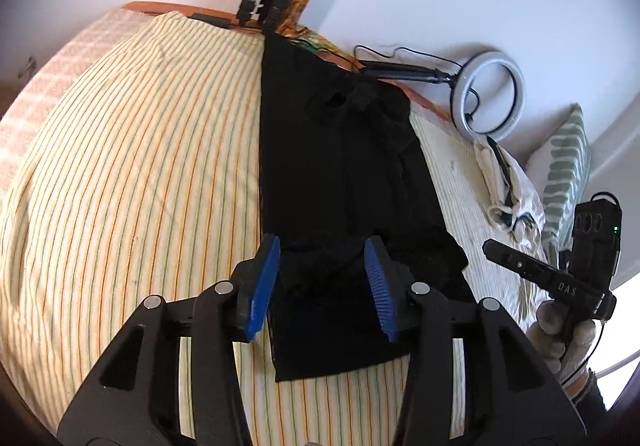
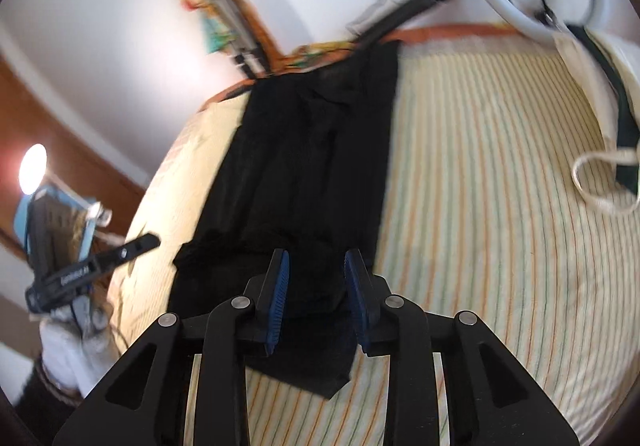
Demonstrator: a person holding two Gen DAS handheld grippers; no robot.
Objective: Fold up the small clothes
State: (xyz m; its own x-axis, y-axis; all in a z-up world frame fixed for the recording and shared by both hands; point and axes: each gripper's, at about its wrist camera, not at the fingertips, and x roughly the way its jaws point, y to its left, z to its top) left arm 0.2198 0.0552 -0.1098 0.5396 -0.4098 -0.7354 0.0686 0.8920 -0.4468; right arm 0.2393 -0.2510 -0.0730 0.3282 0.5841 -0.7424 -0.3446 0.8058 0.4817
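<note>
A black garment (image 1: pixel 344 182) lies folded into a long strip on the striped bed sheet (image 1: pixel 132 174), running from the near edge to the far edge. It also shows in the right wrist view (image 2: pixel 312 166). My left gripper (image 1: pixel 322 270) is open, its blue pads hovering over the strip's near end. My right gripper (image 2: pixel 316 286) is open over the same near end, nothing between its pads. The right gripper also shows at the right in the left wrist view (image 1: pixel 552 278), and the left gripper at the left in the right wrist view (image 2: pixel 92 266).
A ring light (image 1: pixel 490 94) on a black arm lies at the bed's far right. A white cloth bag (image 1: pixel 508 186) and a green-patterned pillow (image 1: pixel 568 174) sit at the right. Tripod legs (image 1: pixel 260 2) stand against the wall beyond the bed.
</note>
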